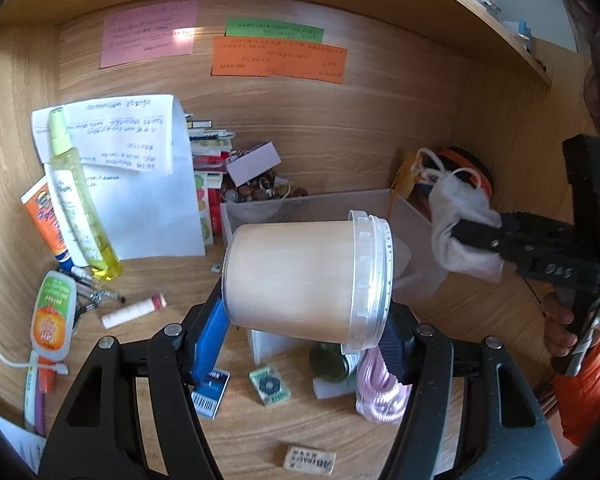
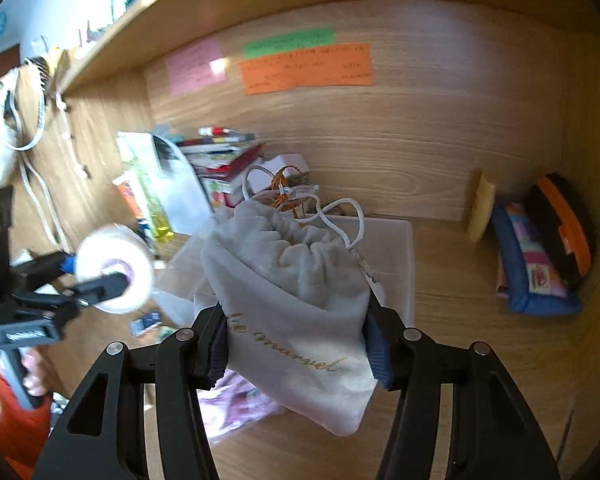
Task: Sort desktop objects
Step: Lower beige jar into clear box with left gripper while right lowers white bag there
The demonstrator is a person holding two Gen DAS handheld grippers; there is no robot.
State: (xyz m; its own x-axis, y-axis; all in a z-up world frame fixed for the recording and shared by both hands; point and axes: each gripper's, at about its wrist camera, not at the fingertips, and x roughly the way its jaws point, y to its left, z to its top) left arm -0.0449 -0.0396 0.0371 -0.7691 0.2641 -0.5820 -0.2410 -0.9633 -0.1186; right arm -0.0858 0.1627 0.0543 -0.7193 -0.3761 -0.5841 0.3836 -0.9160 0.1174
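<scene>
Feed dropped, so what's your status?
Left gripper shut on plastic tub. Right gripper shut on drawstring pouch, above clear bin. Nothing blocking.

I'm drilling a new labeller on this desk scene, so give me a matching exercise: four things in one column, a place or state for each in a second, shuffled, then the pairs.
Things:
1. frosted plastic tub with a clear lid
2. grey velvet drawstring pouch
3. tall yellow spray bottle
4. orange paper note

Places or states:
A. stuck on the wooden back wall
B. held sideways in the left tongs
C. leaning against white paper sheets
D. clamped in the right tongs

Pairs: 1-B, 2-D, 3-C, 4-A
</scene>
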